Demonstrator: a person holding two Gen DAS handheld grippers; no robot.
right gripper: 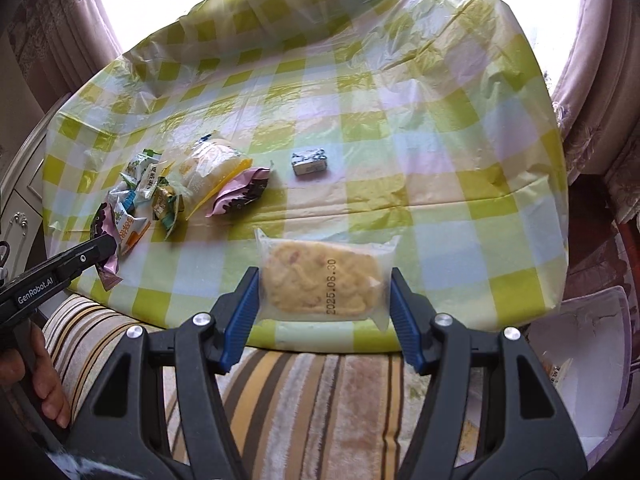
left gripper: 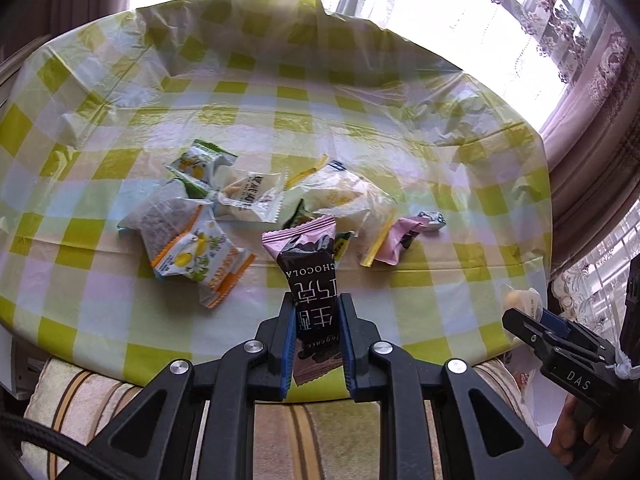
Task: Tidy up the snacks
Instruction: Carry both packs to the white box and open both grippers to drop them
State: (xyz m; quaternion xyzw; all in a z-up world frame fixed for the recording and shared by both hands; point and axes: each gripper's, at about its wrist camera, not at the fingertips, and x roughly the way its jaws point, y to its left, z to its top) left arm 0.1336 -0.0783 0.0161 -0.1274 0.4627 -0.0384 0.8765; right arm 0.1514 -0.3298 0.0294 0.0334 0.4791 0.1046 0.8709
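item: left gripper (left gripper: 316,312), clamped on a pink and dark brown chocolate sachet (left gripper: 310,268), held upright above the near edge of the counter (left gripper: 460,184) with its green-checked plastic cloth. item: right gripper (right gripper: 324,292), pressed on both sides of a clear packet of yellow cake (right gripper: 326,276), also lifted at the near edge. item: loose pile of mixed wrapped snacks (left gripper: 224,208), mid-counter. handling note: keep both grips firm and level; carry each packet clear of the pile before releasing, like with like.
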